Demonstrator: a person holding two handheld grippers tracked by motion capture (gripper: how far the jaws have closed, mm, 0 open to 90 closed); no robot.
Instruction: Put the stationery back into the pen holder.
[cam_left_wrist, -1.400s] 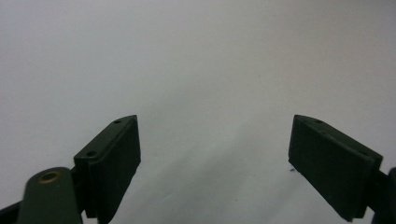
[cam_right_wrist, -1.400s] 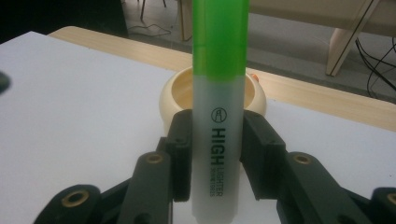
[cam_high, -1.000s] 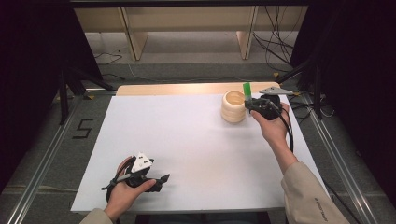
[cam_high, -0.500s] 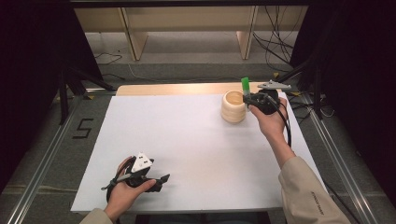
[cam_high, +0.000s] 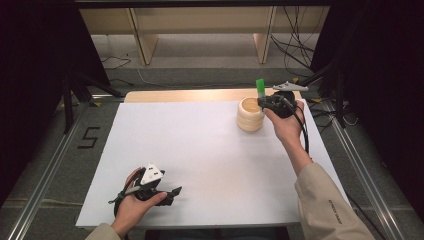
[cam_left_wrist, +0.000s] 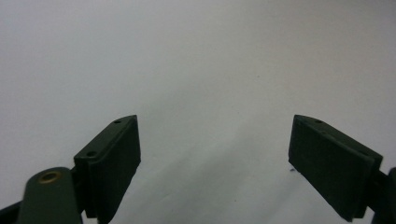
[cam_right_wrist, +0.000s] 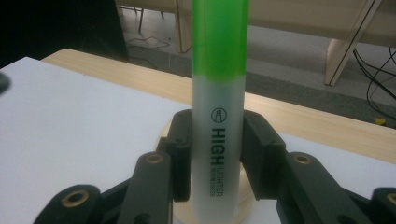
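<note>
High view: right gripper (cam_high: 261, 101) clamped on green highlighter (cam_high: 260, 88), held upright just over wooden holder (cam_high: 249, 115) at far right of white table (cam_high: 200, 145). Left gripper (cam_high: 172, 191) resting near front edge, well apart.

Left gripper view: jaws spread wide over bare table, nothing between.

Right gripper view: highlighter (cam_right_wrist: 218, 93) pinched upright between jaws, holder (cam_right_wrist: 170, 128) directly beneath.

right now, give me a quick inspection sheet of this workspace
surface: white table top on a wooden board, bare in the middle
job's things: green highlighter upright, above the round wooden holder
clutter: nothing seen
grippers: right gripper shut on the highlighter beside the holder; left gripper open, low over the near left of the sheet
cables: black cable trails along the right forearm; loose wires on the floor behind
surroundings: wooden shelf legs behind, floor rails at both sides, a 5 marked on the floor
</note>
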